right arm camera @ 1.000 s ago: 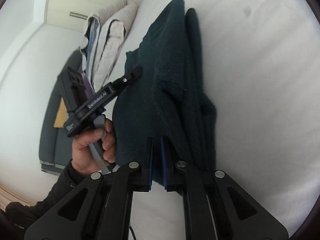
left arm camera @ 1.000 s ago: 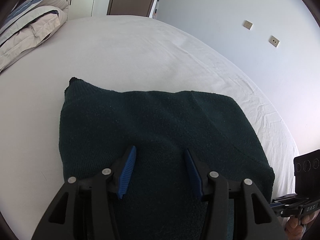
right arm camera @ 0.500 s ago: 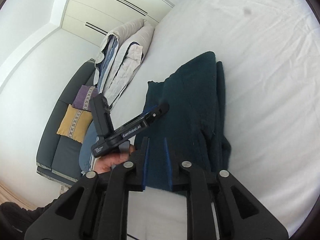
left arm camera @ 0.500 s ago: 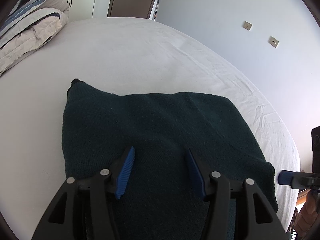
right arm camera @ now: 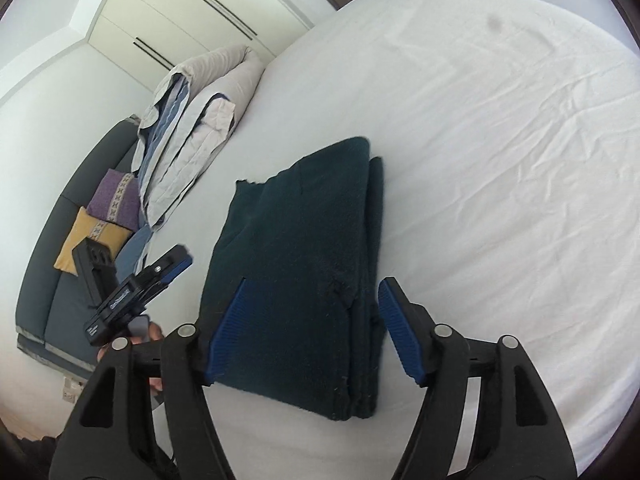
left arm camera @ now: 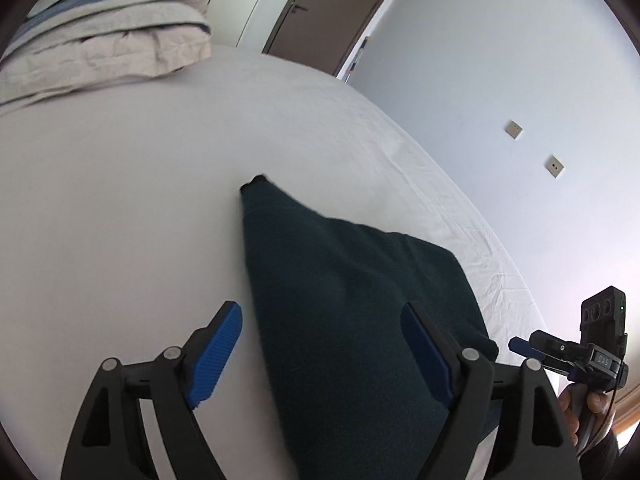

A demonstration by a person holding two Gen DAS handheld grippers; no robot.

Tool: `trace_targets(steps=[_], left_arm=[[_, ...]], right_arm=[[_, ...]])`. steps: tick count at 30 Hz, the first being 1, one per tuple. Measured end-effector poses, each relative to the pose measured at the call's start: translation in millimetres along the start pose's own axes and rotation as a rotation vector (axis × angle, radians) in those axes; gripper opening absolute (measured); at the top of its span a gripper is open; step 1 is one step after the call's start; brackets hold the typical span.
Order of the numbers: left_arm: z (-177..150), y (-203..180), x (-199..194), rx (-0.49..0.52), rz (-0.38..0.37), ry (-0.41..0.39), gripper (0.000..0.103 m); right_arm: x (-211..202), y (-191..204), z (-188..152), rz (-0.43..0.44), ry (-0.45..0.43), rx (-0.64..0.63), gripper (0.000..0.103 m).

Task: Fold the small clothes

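Surface: white-sheeted bed (right arm camera: 500, 152), door and wardrobe behind.
Garment: one dark green knit (right arm camera: 296, 280), folded in layers, flat near the bed's near edge.
Change: a second ago the right gripper (right arm camera: 310, 328) pinched the knit's edge; now it is raised, jaws opening, nothing pressed between them.
Left gripper (left arm camera: 322, 356): jaws opening too, spread above the cloth, holding nothing.
Meaning: fold likely finished and released.
Count: one garment, two grippers, two pillows (right arm camera: 200, 120), two cushions.
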State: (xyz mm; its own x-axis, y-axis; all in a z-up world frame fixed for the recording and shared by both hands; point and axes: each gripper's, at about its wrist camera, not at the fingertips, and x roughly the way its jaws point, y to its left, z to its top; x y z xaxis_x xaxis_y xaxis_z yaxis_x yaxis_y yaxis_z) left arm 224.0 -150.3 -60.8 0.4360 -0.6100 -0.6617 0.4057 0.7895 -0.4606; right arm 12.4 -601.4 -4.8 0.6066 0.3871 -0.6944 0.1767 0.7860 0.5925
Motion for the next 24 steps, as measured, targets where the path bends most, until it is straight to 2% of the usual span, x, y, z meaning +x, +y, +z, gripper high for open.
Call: trace_targets(steps=[3, 6, 10, 12, 14, 16, 18, 22, 24], left_arm=[[-3.6, 13.4, 15.2, -0.061, -0.024, 0.091, 0.083], [-6.2, 12.3, 28.3, -0.088, -0.068, 0.136, 0.083], [-14.3, 1.5, 52.8, -0.076, -0.072, 0.224, 0.082], [-16.6, -3.4, 58.2, -0.067, -0.058, 0.231, 0.082], [-16.8, -4.4, 61.3, -0.07, -0.057, 0.239, 0.076], [-17.7, -6.4, 62.0, -0.059, -0.053, 0.249, 0.063], [-17.6, -10.2, 60.5, -0.045, -0.042, 0.257, 0.055], [-14.8, -23.6, 52.2, 0.014, 0.007, 0.254, 0.042], [-15.2, -28.4, 42.2, 0.044, 0.027, 0.242, 0.039]], right_arm=[[22.5, -6.8, 9.2, -0.008, 0.069, 0.038, 0.067], [56.0, -12.0, 12.0, -0.095, 0.151, 0.057, 0.067], [74.1, -11.3, 15.8, -0.063, 0.154, 0.05, 0.065], [80.7, -6.7, 19.5, -0.063, 0.176, 0.032, 0.063], [94.9, -0.7, 19.8, -0.111, 0.206, -0.003, 0.053], [103.7, 0.1, 21.3, -0.123, 0.213, -0.001, 0.04], [109.8, 9.2, 21.2, -0.156, 0.217, -0.022, 0.032], [111.1, 54.7, 13.5, -0.339, 0.178, -0.204, 0.024], [106.1, 77.5, 8.1, -0.393, 0.148, -0.275, 0.022]])
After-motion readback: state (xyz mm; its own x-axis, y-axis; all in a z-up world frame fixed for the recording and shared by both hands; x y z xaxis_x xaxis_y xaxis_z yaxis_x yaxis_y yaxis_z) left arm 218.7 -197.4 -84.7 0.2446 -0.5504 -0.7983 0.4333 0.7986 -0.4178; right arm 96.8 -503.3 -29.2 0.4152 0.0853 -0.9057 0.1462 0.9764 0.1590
